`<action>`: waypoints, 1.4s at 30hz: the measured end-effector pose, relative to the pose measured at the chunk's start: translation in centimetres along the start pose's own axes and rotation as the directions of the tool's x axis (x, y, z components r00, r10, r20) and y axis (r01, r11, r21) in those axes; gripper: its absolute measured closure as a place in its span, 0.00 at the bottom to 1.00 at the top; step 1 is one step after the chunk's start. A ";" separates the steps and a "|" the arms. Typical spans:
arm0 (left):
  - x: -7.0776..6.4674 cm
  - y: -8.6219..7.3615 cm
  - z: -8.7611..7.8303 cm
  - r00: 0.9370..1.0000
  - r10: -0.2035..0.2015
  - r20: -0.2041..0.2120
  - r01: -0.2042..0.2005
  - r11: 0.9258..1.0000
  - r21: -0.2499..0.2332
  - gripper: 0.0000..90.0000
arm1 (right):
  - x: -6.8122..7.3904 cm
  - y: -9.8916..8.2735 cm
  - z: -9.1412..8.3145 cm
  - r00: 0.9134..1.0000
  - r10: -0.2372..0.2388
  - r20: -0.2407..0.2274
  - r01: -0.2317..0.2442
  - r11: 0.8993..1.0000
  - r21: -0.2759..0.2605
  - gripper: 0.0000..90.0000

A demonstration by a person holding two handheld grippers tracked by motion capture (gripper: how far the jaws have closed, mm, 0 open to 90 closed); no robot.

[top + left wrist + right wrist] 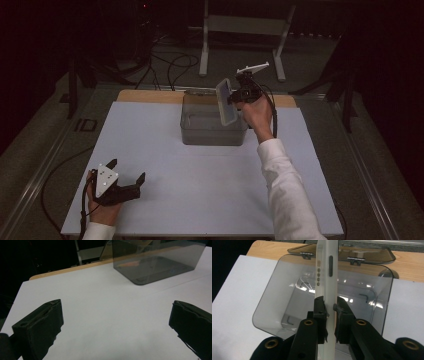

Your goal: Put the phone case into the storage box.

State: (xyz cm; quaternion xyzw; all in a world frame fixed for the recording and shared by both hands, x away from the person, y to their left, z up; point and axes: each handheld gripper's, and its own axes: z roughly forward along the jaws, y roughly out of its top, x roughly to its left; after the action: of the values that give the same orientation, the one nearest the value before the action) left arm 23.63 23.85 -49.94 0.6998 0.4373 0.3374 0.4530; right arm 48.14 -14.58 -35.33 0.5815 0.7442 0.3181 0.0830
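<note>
A clear grey plastic box [212,125] with its lid hinged open at the back stands at the far middle of the white table [200,180]. My right gripper [235,97] is shut on a flat white phone-like case [225,102], held edge-on above the box's right side. In the right gripper view the case [327,277] runs upright between the pads [320,307], with the empty box [294,297] below. My left gripper [127,172] rests low at the near left of the table, open, with nothing between its fingers [42,325]. The box [155,262] shows ahead of it.
A strip of wooden tabletop [150,96] shows behind the white sheet. Beyond it stand a white metal frame [245,35] and black cables [170,67] on the floor. The person's white-sleeved right arm [285,185] crosses the right half of the table.
</note>
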 end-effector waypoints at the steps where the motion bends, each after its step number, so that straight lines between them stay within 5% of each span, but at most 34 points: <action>1: 0.0 0.0 0.0 1.000 0.000 0.000 0.000 1.000 0.000 0.00 | 0.0 0.0 0.0 1.000 0.000 0.000 0.000 1.000 0.000 0.91; 42: 0.0 0.0 0.0 1.000 0.003 -0.003 -0.003 1.000 0.001 0.00 | -2.9 -0.8 1.5 0.984 0.057 0.170 -0.064 0.997 0.039 0.91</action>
State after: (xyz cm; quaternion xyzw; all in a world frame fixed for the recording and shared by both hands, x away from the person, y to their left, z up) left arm 23.63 23.86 -49.94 0.7002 0.4373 0.3387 0.4514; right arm 49.11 -16.79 -37.70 0.6304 0.7234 0.2533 0.1231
